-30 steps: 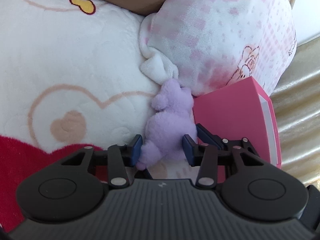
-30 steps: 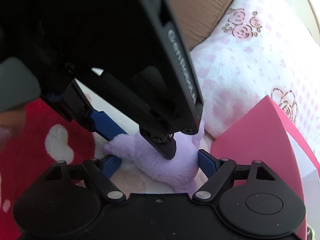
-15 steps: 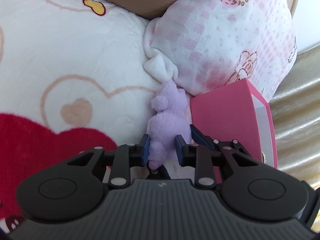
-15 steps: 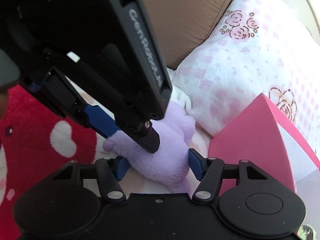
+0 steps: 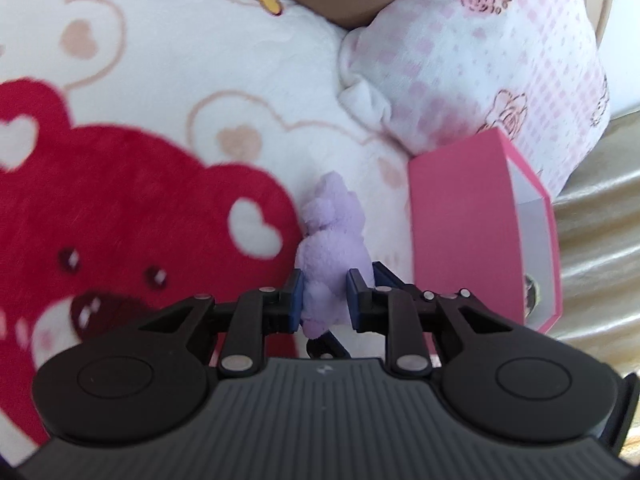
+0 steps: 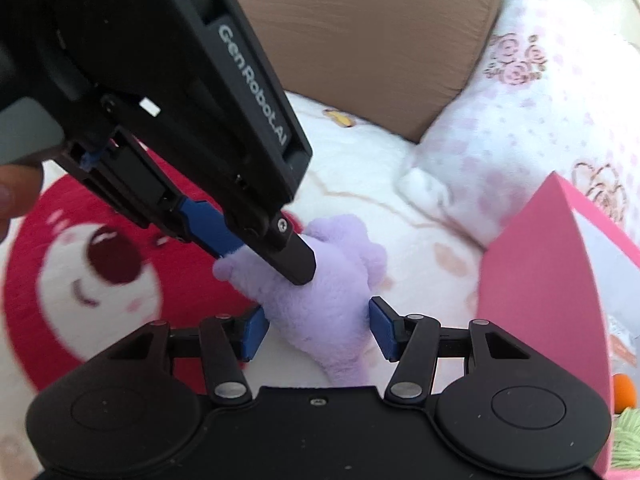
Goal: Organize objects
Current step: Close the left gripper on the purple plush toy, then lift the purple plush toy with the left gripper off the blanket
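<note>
One purple plush [image 5: 331, 256] between left jaws.

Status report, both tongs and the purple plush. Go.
Left tongs shut on purple plush. Right tongs open, straddling the plush's lower body. Pink box close on the right, pillow behind. Blanket underneath.

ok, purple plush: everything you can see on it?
The purple plush is a small lilac toy of fuzzy fleece, with rounded lumps like ears or limbs; no face shows. The left tongs pinch its narrow lower end. The right tongs sit open on either side of its body. White bear-print blanket lies behind it.
</note>
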Tool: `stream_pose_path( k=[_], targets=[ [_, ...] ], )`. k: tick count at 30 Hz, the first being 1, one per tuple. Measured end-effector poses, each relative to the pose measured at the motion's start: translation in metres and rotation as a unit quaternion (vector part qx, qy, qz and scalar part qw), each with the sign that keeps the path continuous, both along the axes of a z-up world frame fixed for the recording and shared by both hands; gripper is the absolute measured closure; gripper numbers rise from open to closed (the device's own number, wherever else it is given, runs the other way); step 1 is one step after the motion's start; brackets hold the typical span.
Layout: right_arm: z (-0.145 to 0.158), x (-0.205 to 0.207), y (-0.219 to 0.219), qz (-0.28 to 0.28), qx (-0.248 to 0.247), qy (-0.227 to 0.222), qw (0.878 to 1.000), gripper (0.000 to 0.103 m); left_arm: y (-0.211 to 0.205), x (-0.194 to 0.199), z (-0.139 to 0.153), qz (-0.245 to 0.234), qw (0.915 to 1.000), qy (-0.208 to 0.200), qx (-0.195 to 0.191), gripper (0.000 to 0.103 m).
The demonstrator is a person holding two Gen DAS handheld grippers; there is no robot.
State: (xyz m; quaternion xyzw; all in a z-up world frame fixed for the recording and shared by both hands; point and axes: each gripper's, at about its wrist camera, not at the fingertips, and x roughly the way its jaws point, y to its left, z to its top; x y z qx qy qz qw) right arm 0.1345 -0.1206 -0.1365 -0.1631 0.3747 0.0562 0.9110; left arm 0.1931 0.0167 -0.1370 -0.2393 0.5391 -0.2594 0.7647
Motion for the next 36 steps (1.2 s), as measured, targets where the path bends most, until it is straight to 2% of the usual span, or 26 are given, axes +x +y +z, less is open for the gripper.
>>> stream_pose_path(
  k=[2,6,8,10,13,18,20,22,24,26,29,31,34,36],
  targets=[
    [0.001,-0.008,-0.002,0.021,0.019,0.006,1.0,0.037,0.007,-0.011,-0.002,0.017,0.9998,-0.004,-0.001,0.081],
    [0.002,-0.021,-0.011,0.049,0.051,0.024,0.997,0.032,0.016,-0.017,-0.011,0.03,0.9993,0.007,-0.019,0.081],
    [0.001,-0.024,-0.016,0.047,0.066,0.035,0.996,0.023,0.018,-0.016,-0.013,0.032,0.9994,0.006,-0.014,0.081],
    [-0.002,-0.036,-0.047,0.044,0.085,0.048,0.994,0.019,0.019,-0.016,-0.014,0.036,0.9993,0.008,-0.009,0.08],
    [-0.016,-0.04,-0.029,0.038,0.092,0.053,0.994,0.018,0.023,-0.017,-0.018,0.044,0.9989,0.013,0.015,0.079],
    [-0.019,-0.035,-0.027,0.031,0.096,0.057,0.993,0.017,0.03,-0.016,-0.025,0.05,0.9985,0.016,-0.018,0.078],
    [-0.016,-0.029,-0.031,0.009,0.123,0.065,0.99,0.016,0.034,-0.017,-0.028,0.068,0.9969,0.023,-0.034,0.078],
    [-0.008,-0.019,-0.043,-0.031,0.184,0.081,0.979,0.016,0.032,-0.016,-0.032,0.072,0.9963,0.028,-0.039,0.078],
    [-0.01,-0.007,-0.05,-0.062,0.213,0.094,0.97,0.016,0.032,-0.016,-0.034,0.073,0.996,0.029,-0.044,0.078],
    [-0.007,-0.017,-0.035,-0.071,0.197,0.091,0.974,0.017,0.032,-0.016,-0.034,0.08,0.9955,0.027,-0.042,0.078],
    [-0.012,-0.02,-0.026,-0.067,0.144,0.089,0.983,0.02,0.034,-0.015,-0.032,0.084,0.9961,0.012,-0.026,0.081],
    [-0.021,-0.019,-0.023,-0.063,0.136,0.086,0.985,0.022,0.031,-0.015,-0.031,0.076,0.997,-0.004,-0.014,0.082],
    [-0.015,-0.023,-0.021,-0.048,0.132,0.074,0.987,0.034,0.027,-0.018,-0.034,0.063,0.9976,0.007,-0.028,0.082],
    [-0.012,-0.024,-0.02,-0.04,0.124,0.071,0.989,0.036,0.022,-0.02,-0.029,0.056,0.9982,-0.016,-0.009,0.082]
  ],
)
